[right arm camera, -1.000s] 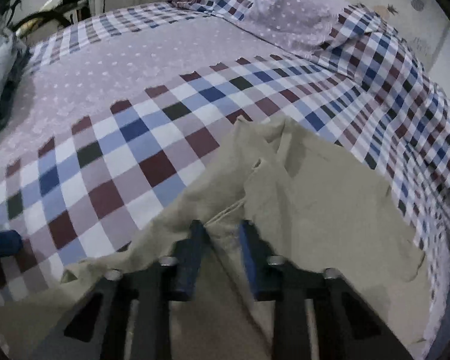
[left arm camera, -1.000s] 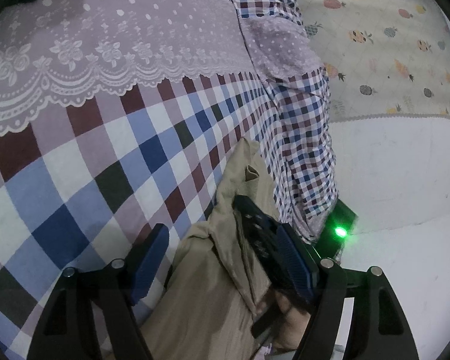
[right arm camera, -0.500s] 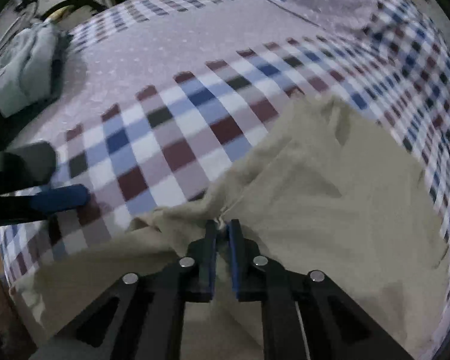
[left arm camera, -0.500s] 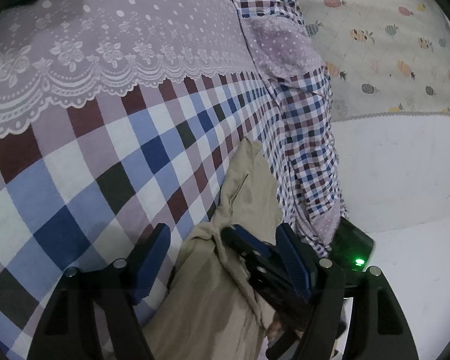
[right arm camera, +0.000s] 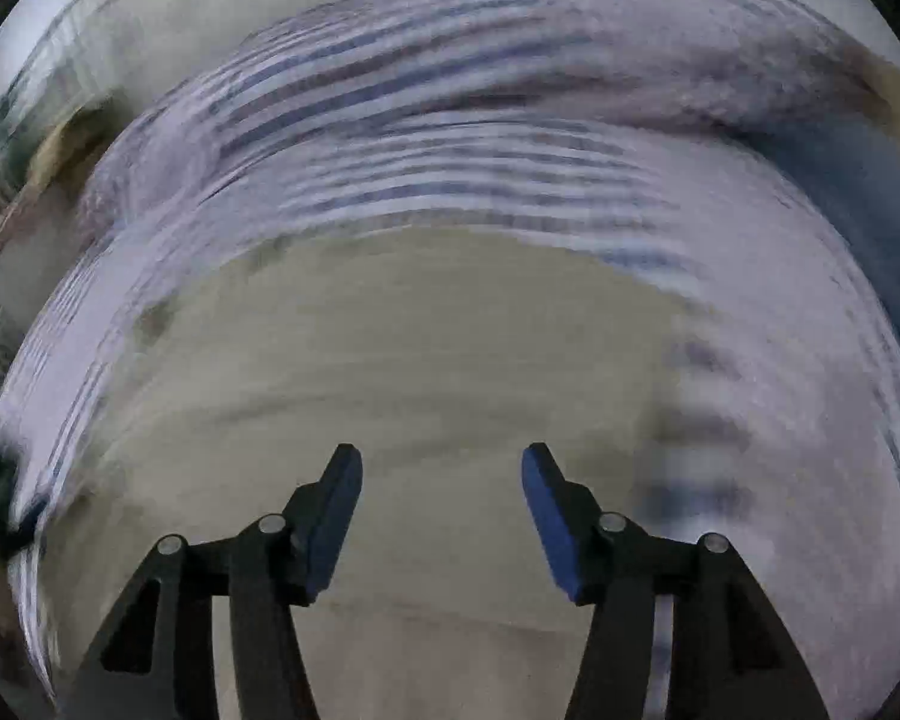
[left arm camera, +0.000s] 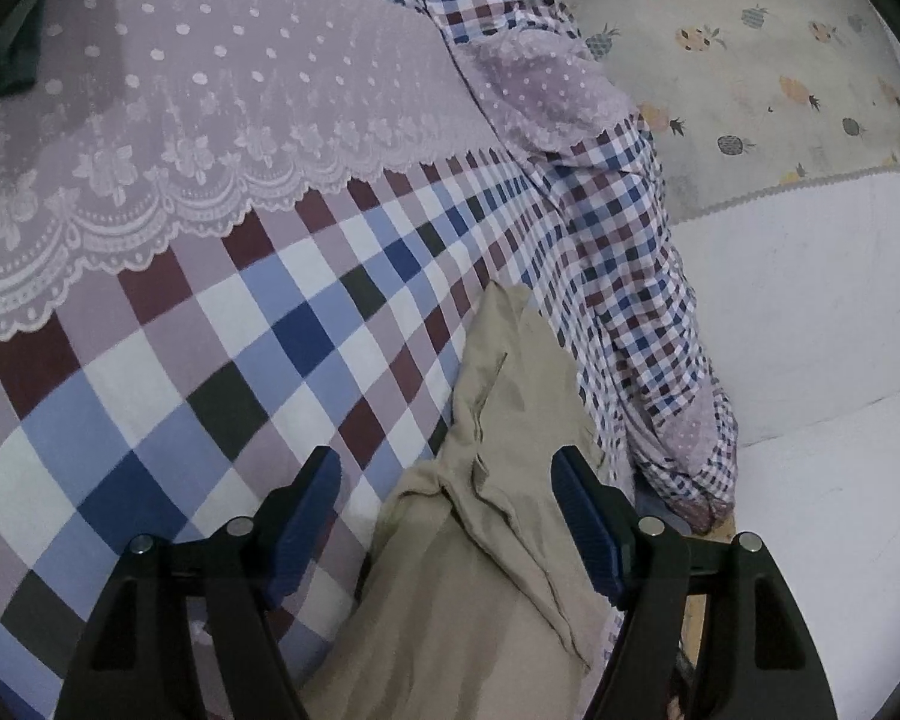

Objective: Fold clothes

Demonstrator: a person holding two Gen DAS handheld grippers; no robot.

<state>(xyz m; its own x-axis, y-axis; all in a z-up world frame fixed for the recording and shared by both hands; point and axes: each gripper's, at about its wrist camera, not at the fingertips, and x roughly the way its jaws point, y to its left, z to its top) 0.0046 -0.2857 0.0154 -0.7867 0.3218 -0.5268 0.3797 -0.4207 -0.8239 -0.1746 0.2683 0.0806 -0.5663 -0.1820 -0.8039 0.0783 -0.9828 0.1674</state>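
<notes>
My right gripper (right arm camera: 441,504) has just been opening, nothing pinched, left gripper (left arm camera: 444,516) spread over the limp, light khaki garment (left arm camera: 498,396); I'd pinch its hem edge.

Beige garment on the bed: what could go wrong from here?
1. The beige garment lies bunched close to the edge of the checked bed cover; a tug might drag it off.
2. The right hand-held gripper has just been opening, nothing between its jaws; its view is blurred, so a regrasp may miss.
3. The left hand-held gripper stands open over wrinkles and could pinch several layers.
</notes>
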